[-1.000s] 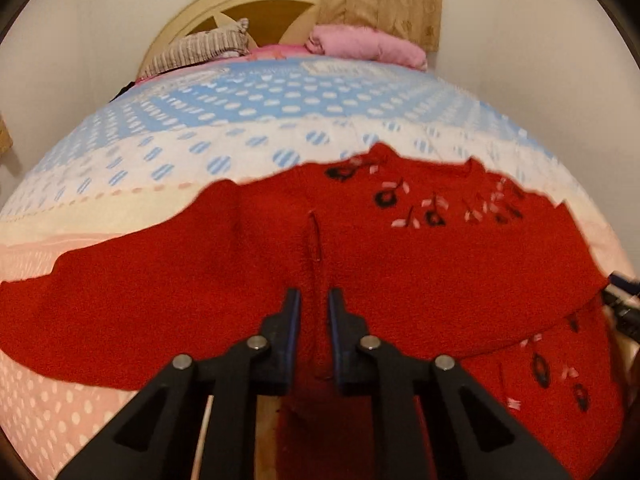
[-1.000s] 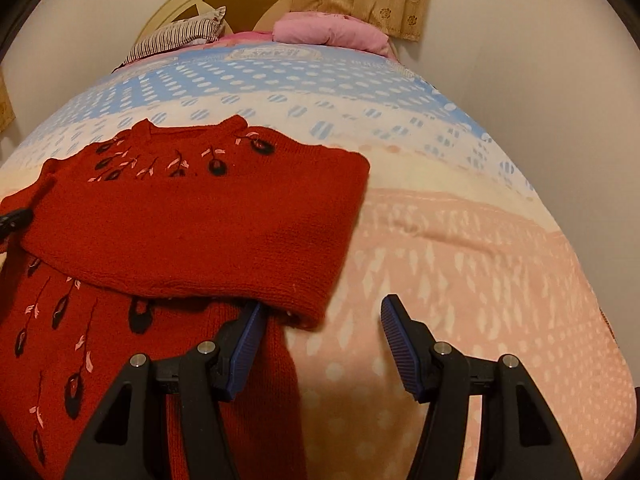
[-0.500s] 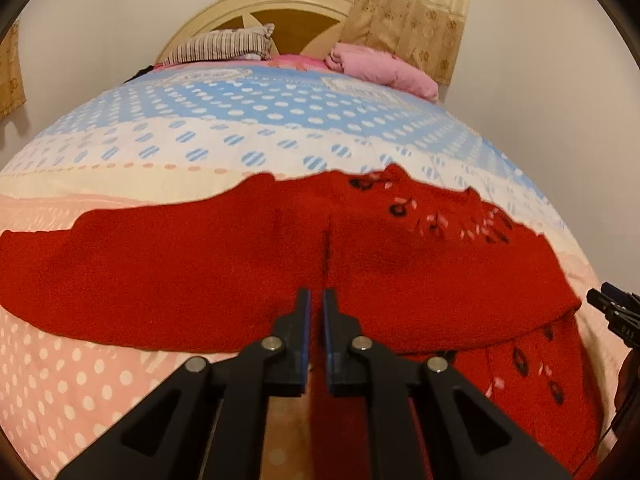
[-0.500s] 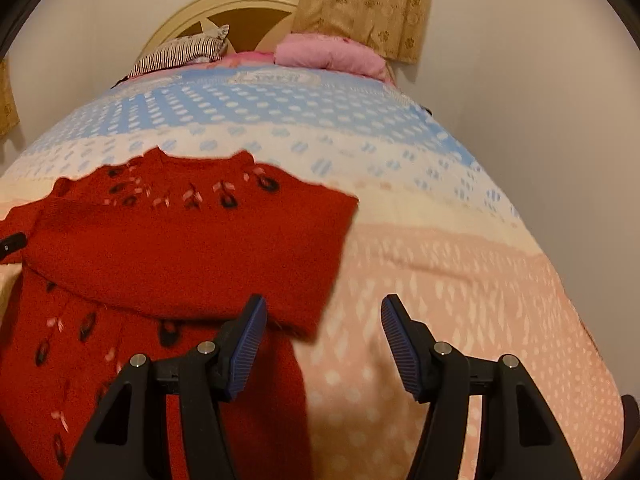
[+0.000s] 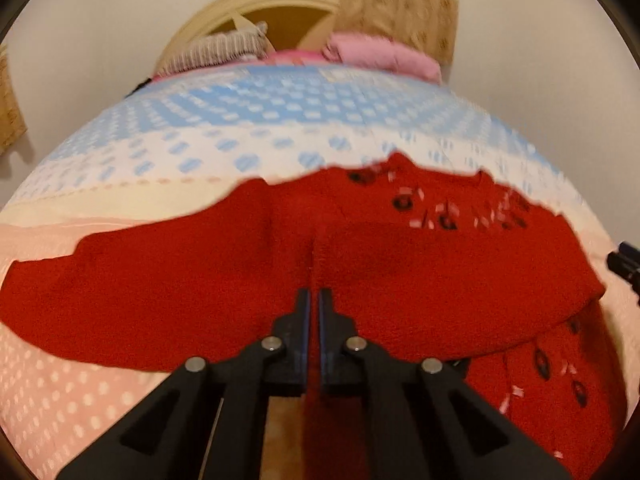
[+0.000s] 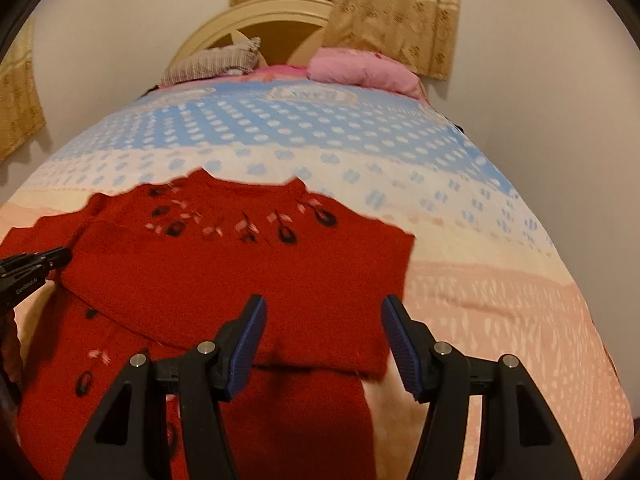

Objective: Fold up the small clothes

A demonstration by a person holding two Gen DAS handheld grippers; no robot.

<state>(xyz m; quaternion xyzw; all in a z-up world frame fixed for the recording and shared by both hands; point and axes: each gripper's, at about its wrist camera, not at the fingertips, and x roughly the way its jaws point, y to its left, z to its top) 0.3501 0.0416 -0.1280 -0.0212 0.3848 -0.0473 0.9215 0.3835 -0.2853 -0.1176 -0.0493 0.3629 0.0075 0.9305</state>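
A red knitted sweater (image 5: 420,276) with black and pink flower stitching lies on the bed, its right sleeve folded across the chest (image 6: 240,276). The left sleeve stretches out to the left (image 5: 120,280). My left gripper (image 5: 313,300) is shut on a raised ridge of red knit near the left armpit seam; in the right wrist view its tip (image 6: 56,258) shows at the sweater's left edge. My right gripper (image 6: 322,320) hangs open above the folded sleeve's lower edge, with nothing between its blue pads (image 6: 250,344). Its tip (image 5: 624,258) appears at the right edge of the left wrist view.
The bed (image 6: 500,312) carries a dotted cover in blue, white and pink bands. A striped pillow (image 6: 216,62) and a pink pillow (image 6: 360,70) lie against the cream headboard (image 6: 280,10). Curtains (image 6: 392,8) hang behind; a wall runs close on the right.
The left jaws went from slightly apart to fully pinched on the knit. The right gripper rose and shifted left, from the folded sleeve's corner to above the sleeve.
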